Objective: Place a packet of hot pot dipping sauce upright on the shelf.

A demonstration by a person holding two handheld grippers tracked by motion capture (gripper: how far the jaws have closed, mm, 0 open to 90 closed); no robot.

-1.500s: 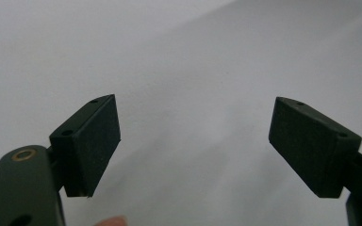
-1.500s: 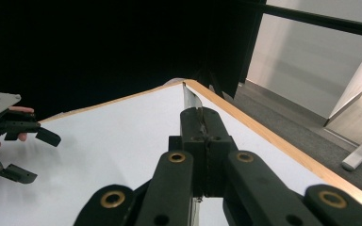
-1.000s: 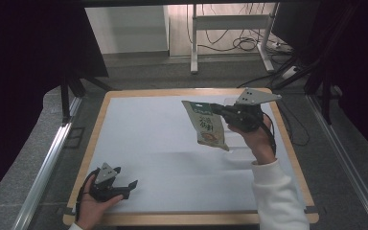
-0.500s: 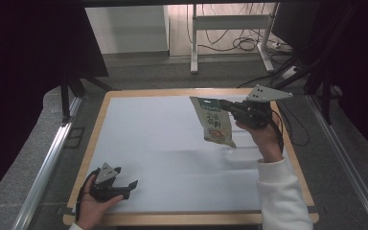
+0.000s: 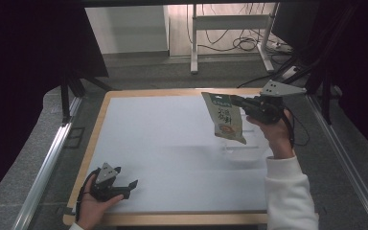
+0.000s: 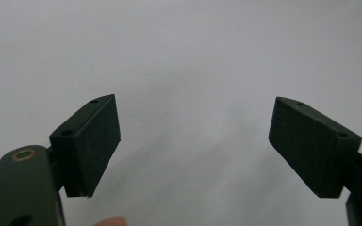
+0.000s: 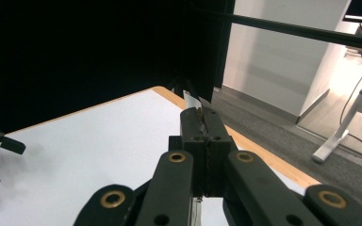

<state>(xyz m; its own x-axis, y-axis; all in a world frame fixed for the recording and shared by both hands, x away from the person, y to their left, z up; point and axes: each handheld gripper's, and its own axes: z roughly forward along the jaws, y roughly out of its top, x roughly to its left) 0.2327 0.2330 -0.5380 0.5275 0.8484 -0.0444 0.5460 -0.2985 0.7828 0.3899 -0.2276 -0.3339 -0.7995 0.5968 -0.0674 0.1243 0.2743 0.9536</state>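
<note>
Two grippers are at work over the white table (image 5: 163, 143), and from the high view the right gripper (image 5: 237, 102) is lifted clear of the surface near the far right corner, clenched on the top edge of a snack packet (image 5: 225, 120). The packet hangs from the jaws to the gripper's left side, tilted, its green strip uppermost and its lower end free in the air above its own shadow on the table. The hand (image 5: 275, 134) behind that gripper comes out of a white sleeve (image 5: 287, 191). Well apart from it, at the near left corner, the left gripper (image 5: 127, 186) rests low on the table in the other hand (image 5: 93, 203), its jaws spread and nothing between them. In the left gripper view, the left gripper (image 6: 193, 141) shows its two black pads (image 6: 92, 141) standing wide apart, released, with bare white table beyond and between them. In the right gripper view, the right gripper (image 7: 201, 117) has its jaws pressed tight together, and a thin sliver of the packet (image 7: 193, 101) sticks up just past the fingertips, edge-on, so its print cannot be made out there. Beyond the jaws the table's wooden rim (image 7: 259, 150) runs off to the right, and far off at the left edge the other gripper's open black tips (image 7: 0, 141) lie on the table.
</note>
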